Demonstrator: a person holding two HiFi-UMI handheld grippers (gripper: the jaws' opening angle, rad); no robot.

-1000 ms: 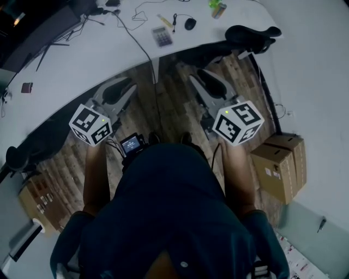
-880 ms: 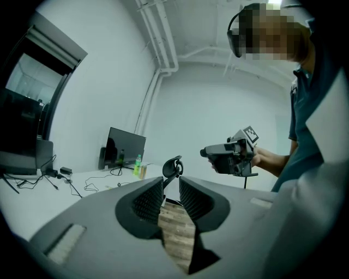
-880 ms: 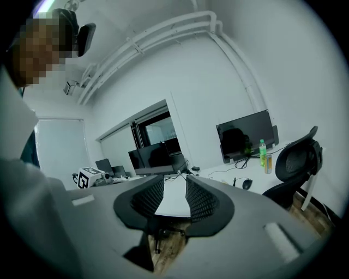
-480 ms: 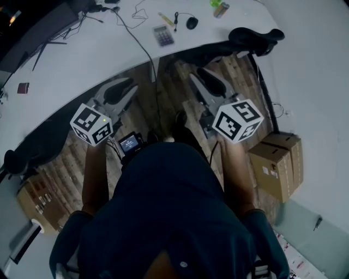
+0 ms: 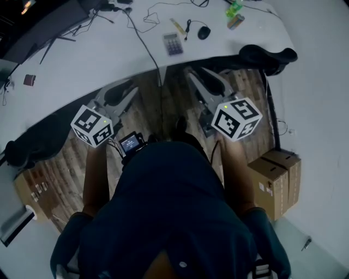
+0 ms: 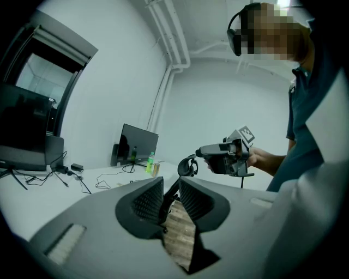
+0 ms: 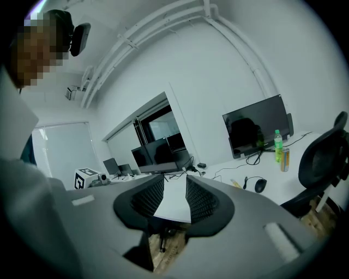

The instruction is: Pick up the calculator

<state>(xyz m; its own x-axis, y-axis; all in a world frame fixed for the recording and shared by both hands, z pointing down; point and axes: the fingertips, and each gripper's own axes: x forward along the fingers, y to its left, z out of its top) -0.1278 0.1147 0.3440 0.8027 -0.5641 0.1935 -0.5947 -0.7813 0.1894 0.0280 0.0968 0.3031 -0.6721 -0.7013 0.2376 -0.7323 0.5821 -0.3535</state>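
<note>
The calculator (image 5: pixel 173 43) is a small grey slab with dark keys. It lies flat on the white table (image 5: pixel 98 60) near its front edge, next to a black cable (image 5: pixel 143 46). My left gripper (image 5: pixel 117 98) and right gripper (image 5: pixel 204 87) hang in the air over the wooden floor, well short of the table. In the left gripper view the left gripper (image 6: pixel 170 188) is shut with nothing in it. In the right gripper view the right gripper (image 7: pixel 175 188) has its pads close together and empty, pointing at the table edge. The calculator is hidden in both gripper views.
A black mouse (image 5: pixel 204 32), a green bottle (image 5: pixel 234 7) and a can (image 5: pixel 236 21) lie right of the calculator. A black office chair (image 5: pixel 267 56) stands at the table's right end, another chair (image 5: pixel 27 147) at the left. Cardboard boxes (image 5: pixel 275 182) sit on the floor to the right.
The person has stepped toward the table, carrying both grippers forward. The table and calculator now sit lower and nearer in the head view. Both grippers' jaws look unchanged.
</note>
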